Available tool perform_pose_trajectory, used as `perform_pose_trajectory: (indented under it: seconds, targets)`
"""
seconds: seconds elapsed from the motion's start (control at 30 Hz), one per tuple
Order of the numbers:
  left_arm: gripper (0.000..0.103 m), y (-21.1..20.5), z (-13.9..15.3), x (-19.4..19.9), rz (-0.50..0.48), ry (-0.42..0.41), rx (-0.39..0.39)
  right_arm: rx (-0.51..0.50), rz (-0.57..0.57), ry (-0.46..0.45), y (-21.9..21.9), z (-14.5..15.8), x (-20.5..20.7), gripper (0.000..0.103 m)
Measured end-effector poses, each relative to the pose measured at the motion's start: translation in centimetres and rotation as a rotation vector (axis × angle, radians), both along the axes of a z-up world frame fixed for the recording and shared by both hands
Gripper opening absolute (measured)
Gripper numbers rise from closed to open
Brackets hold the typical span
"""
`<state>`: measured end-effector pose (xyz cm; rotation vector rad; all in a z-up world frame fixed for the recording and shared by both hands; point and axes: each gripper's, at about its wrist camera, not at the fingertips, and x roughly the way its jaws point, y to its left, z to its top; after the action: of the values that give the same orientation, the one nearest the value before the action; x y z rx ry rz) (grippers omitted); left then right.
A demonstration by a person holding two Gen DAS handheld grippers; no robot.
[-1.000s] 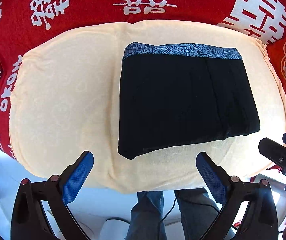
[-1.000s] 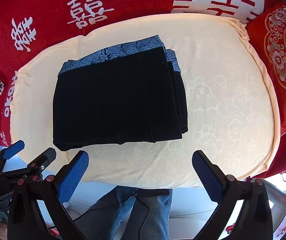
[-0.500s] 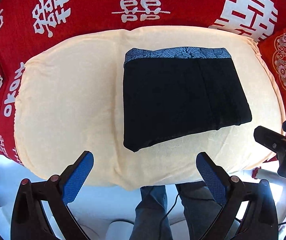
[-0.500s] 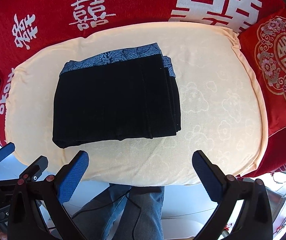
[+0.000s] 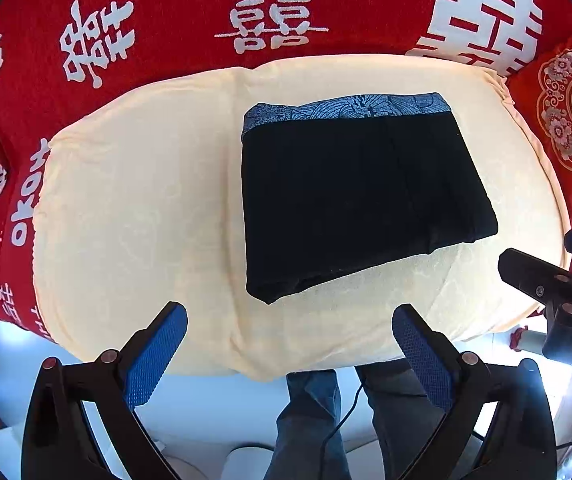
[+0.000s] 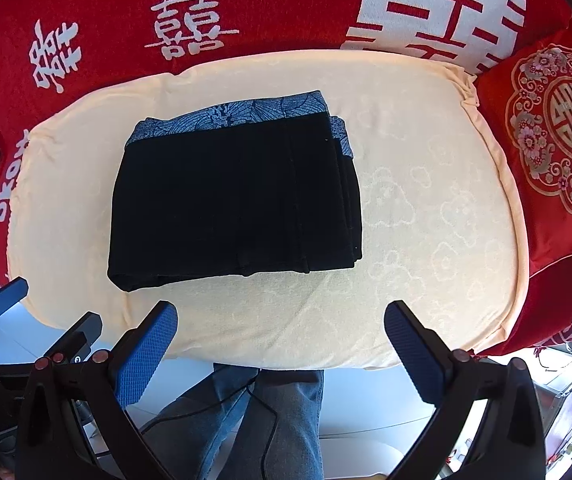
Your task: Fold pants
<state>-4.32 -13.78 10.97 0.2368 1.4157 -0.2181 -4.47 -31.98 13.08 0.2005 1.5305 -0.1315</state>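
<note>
The black pants (image 5: 358,196) lie folded into a compact rectangle on the cream cushion (image 5: 133,216), with a blue patterned waistband along the far edge. They also show in the right wrist view (image 6: 233,200), stacked in several layers at their right side. My left gripper (image 5: 290,336) is open and empty, held above the cushion's near edge, apart from the pants. My right gripper (image 6: 281,332) is open and empty, also back from the pants. The right gripper shows at the right edge of the left wrist view (image 5: 546,280).
A red blanket (image 5: 205,8) with white characters covers the sofa behind the cushion. A red embroidered pillow (image 6: 554,136) lies at the right. The person's jeans-clad legs (image 6: 286,420) and a cable are below, over a pale floor.
Both grippers have drawn back and up from the cushion, so the folded pants look smaller and farther. The pants have not moved. Both grippers stayed open.
</note>
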Motion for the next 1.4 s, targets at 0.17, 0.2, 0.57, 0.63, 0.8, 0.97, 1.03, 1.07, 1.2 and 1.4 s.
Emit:
perform_pose_trajectory:
  seconds: [0.17,0.2,0.57,0.63,0.8,0.97,1.03,1.07,1.2,1.4]
  targets:
    - [0.103,-0.28,-0.06,-0.24,-0.004,0.005,0.000,-0.001,0.001,0.002,-0.03,0.10,-0.13,0.103]
    - [0.103,-0.30,-0.06,-0.28,-0.004,0.006,-0.001,0.000,0.001,0.003,-0.05,0.12,-0.11,0.103]
    - [0.103,-0.70,-0.04,-0.53,0.002,0.005,0.006,0.002,-0.003,0.001,-0.21,0.16,-0.19,0.103]
    - [0.103,-0.69,-0.07,-0.50,0.001,0.007,0.006,0.001,-0.005,0.003,-0.24,0.11,-0.25,0.103]
    - [0.103,-0.67,-0.23,-0.47,-0.003,0.013,0.007,0.002,-0.007,0.005,-0.35,-0.02,-0.30,0.103]
    - [0.103,-0.71,-0.33,-0.46,-0.001,0.014,0.010,0.004,-0.006,0.006,-0.47,-0.14,-0.26,0.103]
    - [0.103,-0.72,-0.36,-0.46,-0.001,0.014,0.009,0.002,-0.006,0.007,-0.50,-0.16,-0.25,0.103]
    - [0.103,-0.71,-0.39,-0.44,-0.001,0.015,0.008,0.002,-0.006,0.007,-0.52,-0.20,-0.27,0.103]
    - [0.103,-0.65,-0.51,-0.48,0.012,0.017,0.002,0.003,-0.005,0.008,-0.49,-0.27,-0.30,0.103]
    - [0.103,-0.54,-0.77,-0.47,0.033,0.031,-0.008,0.005,0.001,0.011,-0.34,-0.42,-0.14,0.103]
